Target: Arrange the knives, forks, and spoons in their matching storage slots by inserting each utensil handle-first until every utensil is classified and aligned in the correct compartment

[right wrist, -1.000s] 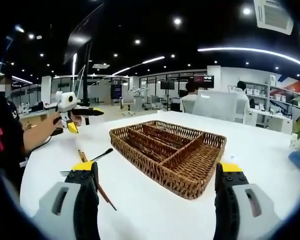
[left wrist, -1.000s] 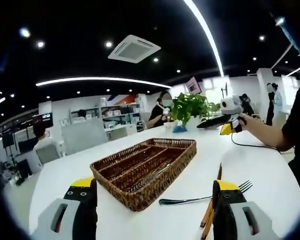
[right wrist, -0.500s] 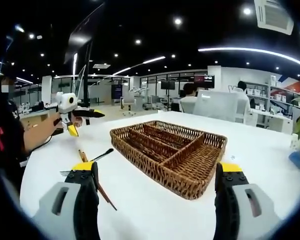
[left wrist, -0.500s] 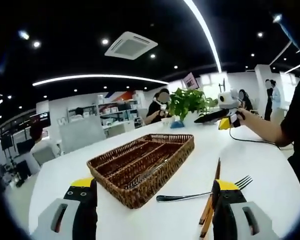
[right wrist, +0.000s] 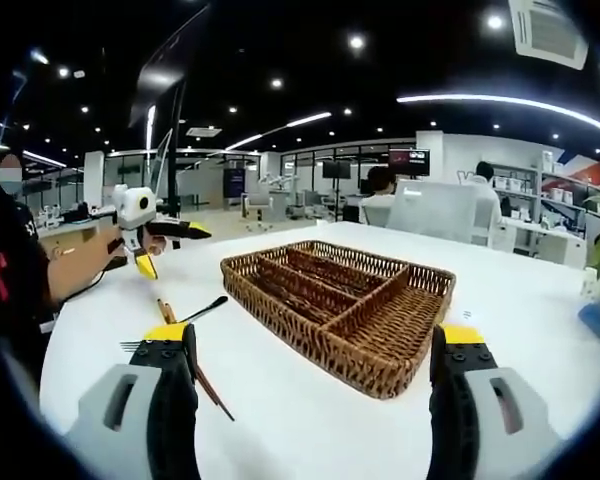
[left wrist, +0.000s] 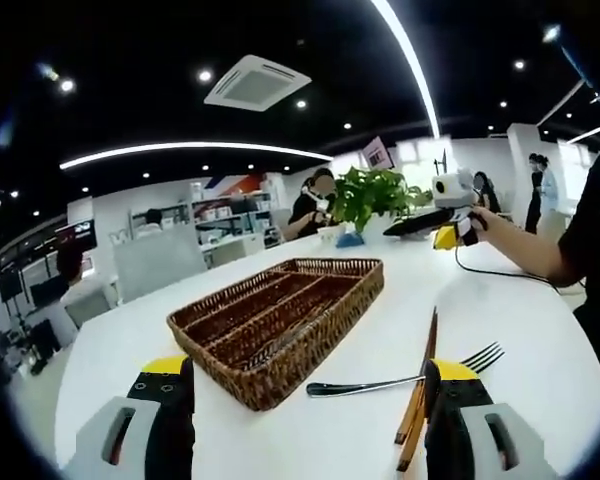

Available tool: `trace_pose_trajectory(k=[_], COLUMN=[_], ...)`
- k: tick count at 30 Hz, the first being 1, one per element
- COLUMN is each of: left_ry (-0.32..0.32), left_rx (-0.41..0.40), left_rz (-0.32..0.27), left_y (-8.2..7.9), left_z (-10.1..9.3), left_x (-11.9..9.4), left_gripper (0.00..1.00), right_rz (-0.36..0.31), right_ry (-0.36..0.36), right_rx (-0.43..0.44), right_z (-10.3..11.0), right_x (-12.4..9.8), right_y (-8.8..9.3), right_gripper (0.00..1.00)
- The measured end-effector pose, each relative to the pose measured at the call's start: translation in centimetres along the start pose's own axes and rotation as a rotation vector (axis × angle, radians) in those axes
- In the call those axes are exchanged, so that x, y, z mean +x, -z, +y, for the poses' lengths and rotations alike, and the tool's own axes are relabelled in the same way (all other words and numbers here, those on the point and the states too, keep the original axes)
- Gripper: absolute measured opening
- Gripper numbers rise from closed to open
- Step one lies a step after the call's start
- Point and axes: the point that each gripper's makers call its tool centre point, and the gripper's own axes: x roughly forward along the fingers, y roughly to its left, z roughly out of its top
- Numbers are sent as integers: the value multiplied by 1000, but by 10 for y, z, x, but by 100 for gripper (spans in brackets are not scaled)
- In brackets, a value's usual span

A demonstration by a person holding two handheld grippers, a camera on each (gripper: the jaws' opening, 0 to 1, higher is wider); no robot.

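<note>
We work at a white table (left wrist: 540,340) in an open office with ceiling spotlights. A potted plant (left wrist: 378,199) stands at its far edge. The wicker tray (left wrist: 280,320) sits ahead of the left gripper (left wrist: 305,420), whose jaws are wide and empty; a fork (left wrist: 405,378) and chopsticks (left wrist: 422,385) lie by its right jaw. The right gripper (right wrist: 315,400) is likewise wide, with the tray between its jaws.

Woven wicker tray (left wrist: 280,325), rough & matt; fork (left wrist: 400,380) shiny metal; chopsticks (left wrist: 420,400) wood; table (right wrist: 310,420) smooth white
</note>
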Motion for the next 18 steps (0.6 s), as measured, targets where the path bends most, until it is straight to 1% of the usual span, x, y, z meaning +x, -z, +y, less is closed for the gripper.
trace_pose_trajectory(k=[7,11,14,16,18], left_ry=[22,42,78,116,157], left_rx=[-12,-16,-35,-78,-102], left_rz=[35,54,111,173,222], left_y=[7,11,23,36,47], left_z=[-4,-10,-20,-30,-40], left_x=[3,5,10,14,18], left_gripper=[100,100,100,100,100], right_rz=[1,9,11,11,10], right_ry=[-4,-16,-19,-16,-15], right_rx=[-4,-15,-18,-17,-15], right_z=[2,7,7,6,5], right_x=[1,3,3,2,2], right_y=[0,1,2,2,2], right_gripper=[99,99,99,99,99])
